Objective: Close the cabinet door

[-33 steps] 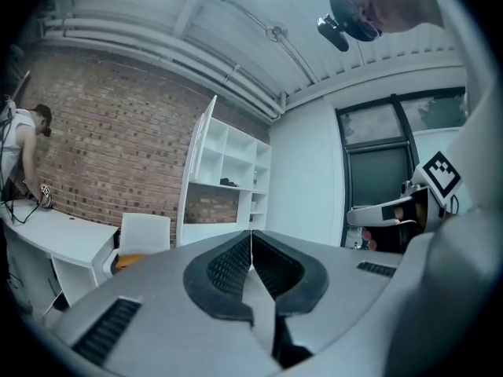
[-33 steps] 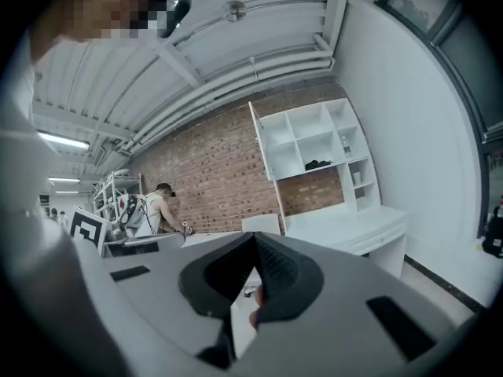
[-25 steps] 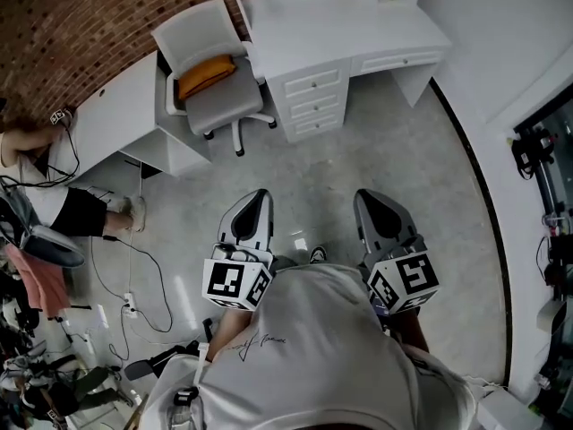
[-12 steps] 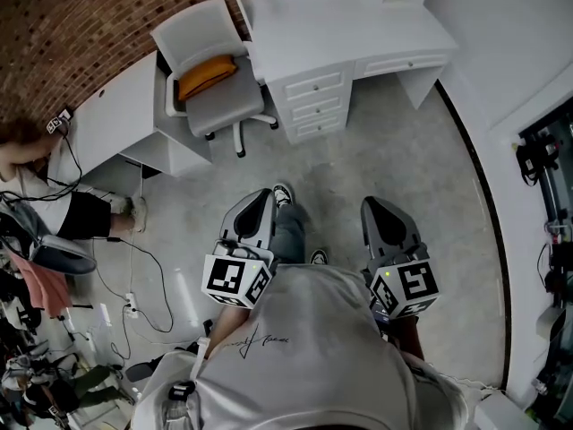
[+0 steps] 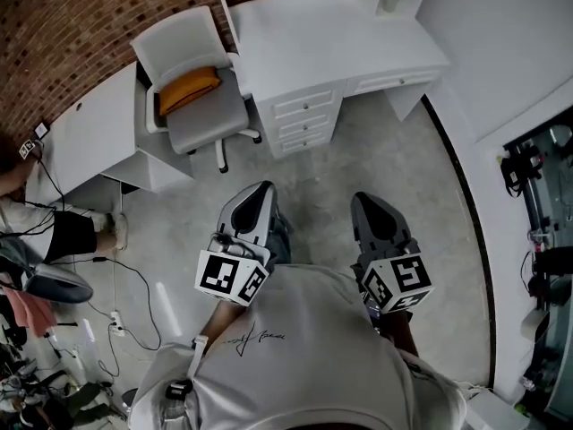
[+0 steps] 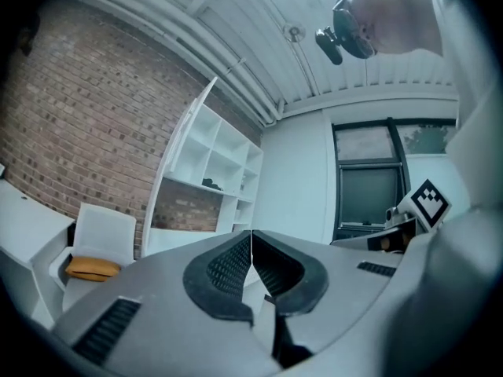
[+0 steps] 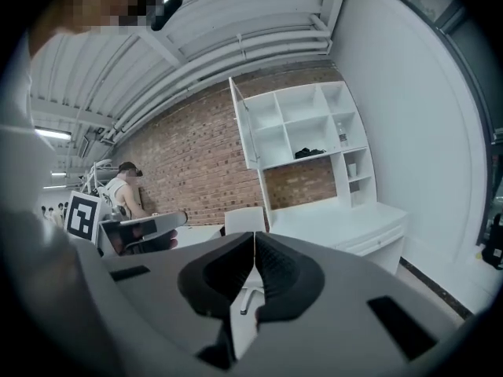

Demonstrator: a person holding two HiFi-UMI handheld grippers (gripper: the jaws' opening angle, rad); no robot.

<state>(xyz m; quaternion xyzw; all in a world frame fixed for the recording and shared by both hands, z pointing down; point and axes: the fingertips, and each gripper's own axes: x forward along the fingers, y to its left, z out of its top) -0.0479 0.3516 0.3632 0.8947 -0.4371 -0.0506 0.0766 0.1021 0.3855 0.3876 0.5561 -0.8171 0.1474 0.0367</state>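
Mid-air, left claw [image 6: 251, 248], right claw [image 7: 254, 250] closed.

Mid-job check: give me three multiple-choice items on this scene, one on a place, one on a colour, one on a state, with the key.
1. Where does the chair stand?
A) beside the drawers of the desk
B) on top of the desk
C) against the dark window

2. The cushion on the chair is:
A) blue
B) orange
C) green

3. The cabinet door above the desk is:
A) shut flat
B) swung open
C) taken off

Key: 1 A, the head view shows it next to the drawers; 2 B, it shows orange on the seat; 3 B, the right gripper view shows it angled out from the shelves.
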